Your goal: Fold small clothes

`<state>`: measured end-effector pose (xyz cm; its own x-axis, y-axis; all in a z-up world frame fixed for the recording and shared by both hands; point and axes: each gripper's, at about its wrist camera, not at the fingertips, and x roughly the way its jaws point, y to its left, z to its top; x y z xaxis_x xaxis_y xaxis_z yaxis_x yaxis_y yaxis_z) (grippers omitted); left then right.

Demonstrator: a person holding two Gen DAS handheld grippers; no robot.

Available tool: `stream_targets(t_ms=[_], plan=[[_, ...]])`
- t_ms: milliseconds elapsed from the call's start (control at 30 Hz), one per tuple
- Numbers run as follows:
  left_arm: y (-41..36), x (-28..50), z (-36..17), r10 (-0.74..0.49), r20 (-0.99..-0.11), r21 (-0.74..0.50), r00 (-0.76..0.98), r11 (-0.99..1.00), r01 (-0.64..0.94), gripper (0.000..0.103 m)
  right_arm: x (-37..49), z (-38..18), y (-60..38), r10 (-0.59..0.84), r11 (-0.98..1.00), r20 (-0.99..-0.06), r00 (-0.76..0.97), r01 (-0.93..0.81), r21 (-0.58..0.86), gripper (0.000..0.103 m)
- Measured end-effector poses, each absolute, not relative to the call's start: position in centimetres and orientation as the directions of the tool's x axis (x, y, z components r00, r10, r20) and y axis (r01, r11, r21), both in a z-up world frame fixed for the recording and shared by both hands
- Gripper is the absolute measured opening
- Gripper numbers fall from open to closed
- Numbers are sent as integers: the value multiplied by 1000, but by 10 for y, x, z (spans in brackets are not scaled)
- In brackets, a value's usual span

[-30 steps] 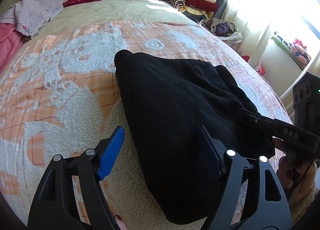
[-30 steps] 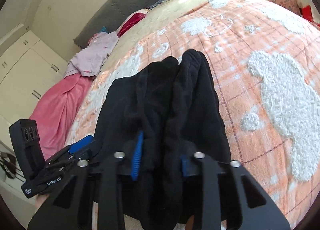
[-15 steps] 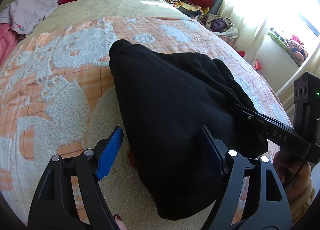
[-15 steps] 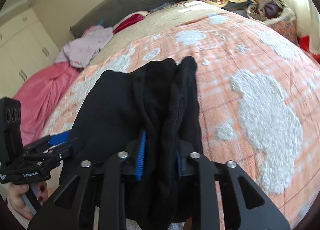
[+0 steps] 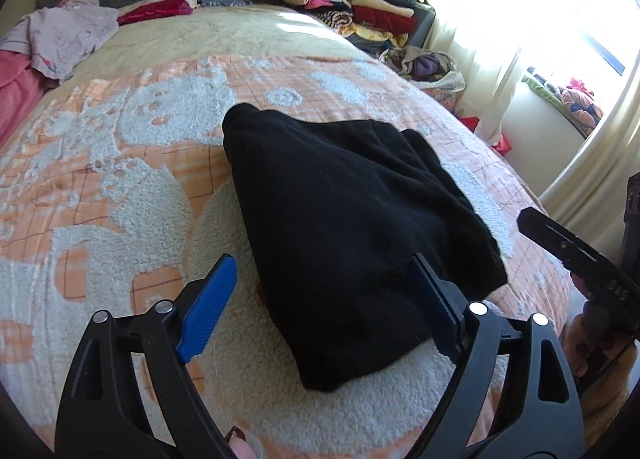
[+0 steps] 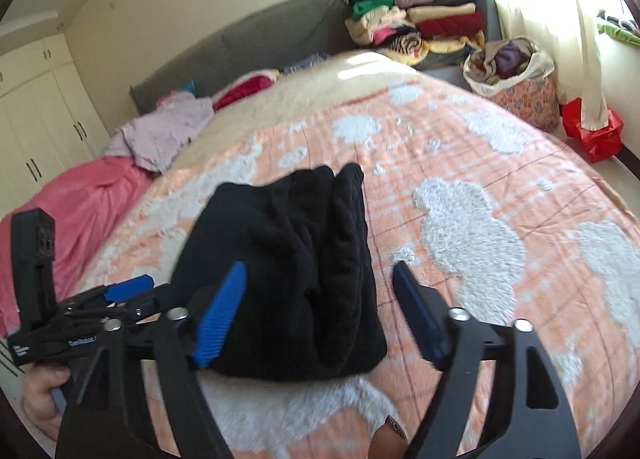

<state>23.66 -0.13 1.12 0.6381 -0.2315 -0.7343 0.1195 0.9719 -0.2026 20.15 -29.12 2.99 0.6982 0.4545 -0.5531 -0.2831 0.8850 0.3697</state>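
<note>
A folded black fleece garment (image 5: pixel 348 219) lies on the orange and white bedspread (image 5: pixel 120 163). It also shows in the right wrist view (image 6: pixel 288 275), with thick folds along its right side. My left gripper (image 5: pixel 320 307) is open and empty, its blue-padded fingers straddling the garment's near end just above it. My right gripper (image 6: pixel 320 311) is open and empty, pulled back from the garment's near edge. The right gripper's finger (image 5: pixel 576 255) shows at the right of the left wrist view, clear of the cloth.
A stack of folded clothes (image 5: pixel 360 7) stands at the far corner by the headboard. A bag of clothes (image 6: pixel 516 75) sits on the floor by the curtain. A lilac garment (image 5: pixel 64 35) and a pink blanket (image 6: pixel 76 207) lie on the bed's far left.
My right gripper has opened, let go of the black garment and drawn back. The garment now rests on the bed. My left gripper stays open over it.
</note>
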Motion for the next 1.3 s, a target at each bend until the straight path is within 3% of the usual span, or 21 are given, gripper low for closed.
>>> stream_targets(t_ms=[100,233,500,967,1300], plan=[[0,219,22,-237,-709,-198,665,971,135,91,184,40,-295,443,890,-525,726,-289,352,96],[1,195,33,-231,-683,-180,693,973,148,93,159,48,-297,435,896,-506,745,-301,327,98],[8,157,33,-204,-676,-150,708,979,139,93,119,46,-286,404,914,-511,759,-315,254,98],[19,122,-8,-153,-724,-121,673,988,95,93,77,-1,-263,320,946,-596,736,-277,167,98],[24,117,-8,-150,-721,-135,676,988,75,93,72,-5,-266,317,948,-603,732,-259,184,98]])
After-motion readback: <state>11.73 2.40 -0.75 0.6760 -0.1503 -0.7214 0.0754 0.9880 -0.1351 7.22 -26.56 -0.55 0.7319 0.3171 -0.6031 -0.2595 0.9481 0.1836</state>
